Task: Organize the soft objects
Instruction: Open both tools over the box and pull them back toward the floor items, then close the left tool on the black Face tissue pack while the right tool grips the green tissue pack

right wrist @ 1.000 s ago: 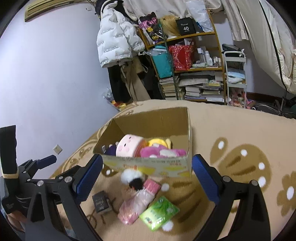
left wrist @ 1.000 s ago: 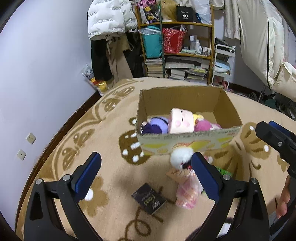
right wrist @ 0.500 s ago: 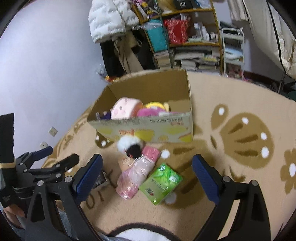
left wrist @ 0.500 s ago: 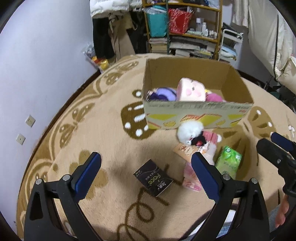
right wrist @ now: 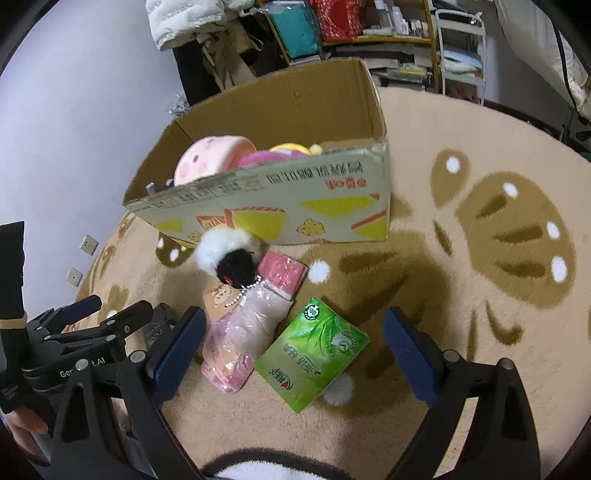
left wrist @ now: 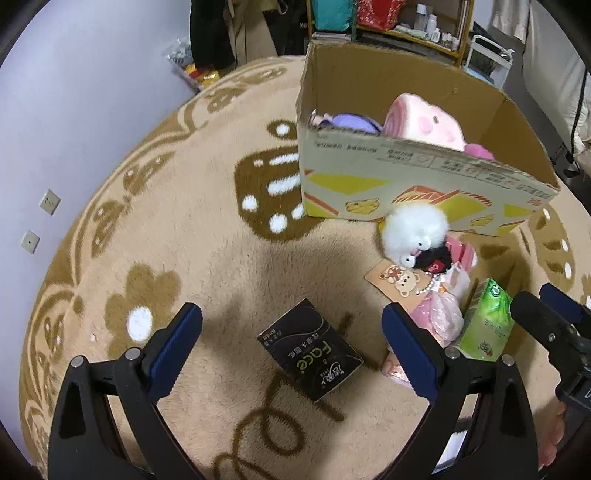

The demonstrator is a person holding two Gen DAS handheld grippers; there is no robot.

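A cardboard box (left wrist: 406, 184) (right wrist: 295, 199) stands on the rug with a pink plush (left wrist: 424, 122) (right wrist: 207, 158) and other soft toys inside. In front of it lie a white-and-black fluffy toy (left wrist: 413, 232) (right wrist: 225, 251), a pink packet (right wrist: 243, 332) (left wrist: 439, 317), a green tissue pack (right wrist: 314, 354) (left wrist: 485, 325) and a black tissue pack (left wrist: 314, 350). My left gripper (left wrist: 291, 347) is open, hovering over the black pack. My right gripper (right wrist: 291, 350) is open above the green pack and pink packet.
A patterned beige rug (left wrist: 184, 240) covers the floor. A purple wall (left wrist: 74, 110) with sockets is on the left. Shelves with books and bags (right wrist: 351, 29) and hanging coats (right wrist: 184, 22) stand behind the box.
Both grippers have tilted down and moved closer to the items on the rug in front of the box. Both stay open.
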